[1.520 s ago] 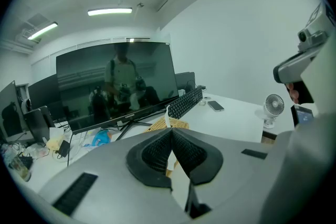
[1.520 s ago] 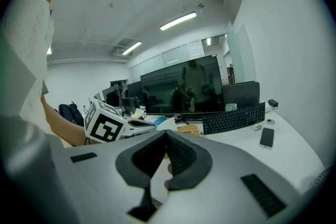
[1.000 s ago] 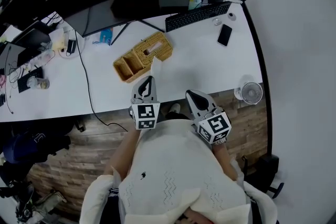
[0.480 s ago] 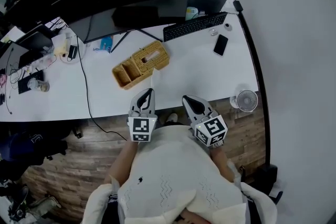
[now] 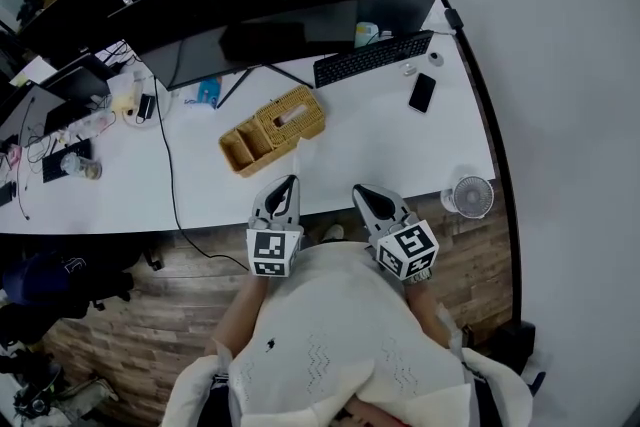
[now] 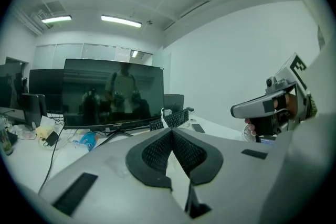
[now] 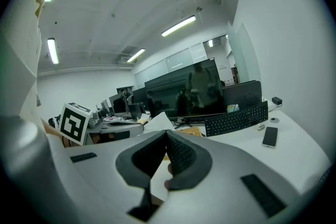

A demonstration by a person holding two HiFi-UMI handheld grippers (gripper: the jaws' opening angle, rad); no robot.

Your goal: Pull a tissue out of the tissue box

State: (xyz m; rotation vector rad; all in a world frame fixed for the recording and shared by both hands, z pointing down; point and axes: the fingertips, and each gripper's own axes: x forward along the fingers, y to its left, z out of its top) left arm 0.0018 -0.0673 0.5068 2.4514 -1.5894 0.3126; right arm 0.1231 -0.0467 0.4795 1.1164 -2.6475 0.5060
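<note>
A long white office desk (image 5: 380, 145) sits below dark monitors (image 5: 250, 5). My left gripper (image 5: 289, 182) is clamped on a thin white paper tissue (image 7: 159, 120), which is lifted near the tan woven tissue box (image 5: 290, 113) and seemingly clear of it. My right gripper (image 5: 361, 191) hangs closed and empty. The pull looks nearly done; next I draw back gently.

The tissue box (image 5: 273, 127) is woven wicker, the tissue (image 7: 159, 121) thin paper, the desk (image 5: 400, 140) matt white, the monitor (image 5: 250, 5) glossy.
</note>
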